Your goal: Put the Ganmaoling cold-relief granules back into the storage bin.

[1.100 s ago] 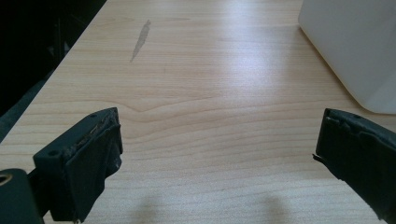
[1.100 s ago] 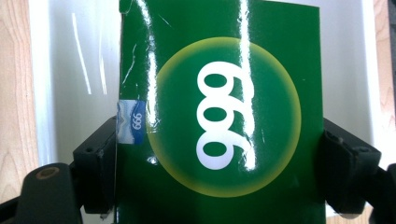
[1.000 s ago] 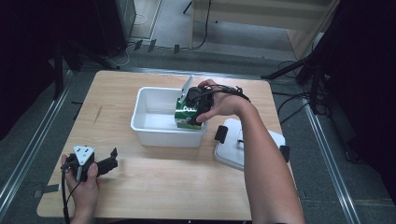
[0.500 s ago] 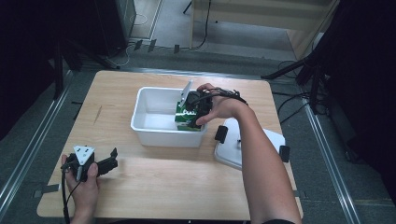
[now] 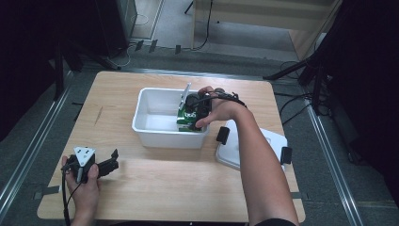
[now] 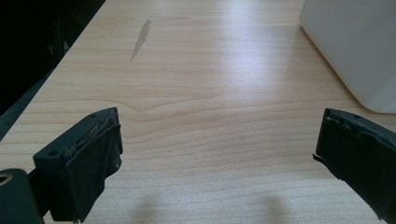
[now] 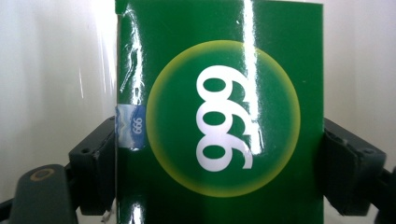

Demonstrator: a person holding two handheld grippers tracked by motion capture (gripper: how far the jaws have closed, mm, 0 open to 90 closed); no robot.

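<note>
A glossy green box (image 7: 219, 126) printed with white digits in a yellow ring sits between the jaws of my right gripper (image 7: 219, 177), which press on its two sides. In the high view this green box (image 5: 184, 121) hangs at the right end of a white plastic bin (image 5: 150, 129), with the right gripper (image 5: 190, 114) reaching in from the right, shut on it. My left gripper (image 5: 112, 159) rests near the table's front left corner. Its jaws stand wide open over bare wood (image 6: 219, 154) with nothing between them.
A white lid (image 5: 256, 148) with black clips lies on the table to the right of the bin, under the person's right forearm. A corner of the bin (image 6: 355, 46) shows at the upper right of the left gripper view. Metal rails run along both sides of the wooden table (image 5: 188, 188).
The right gripper has carried the green box slightly left and lower into the bin's right end. The left gripper has stayed in place.
</note>
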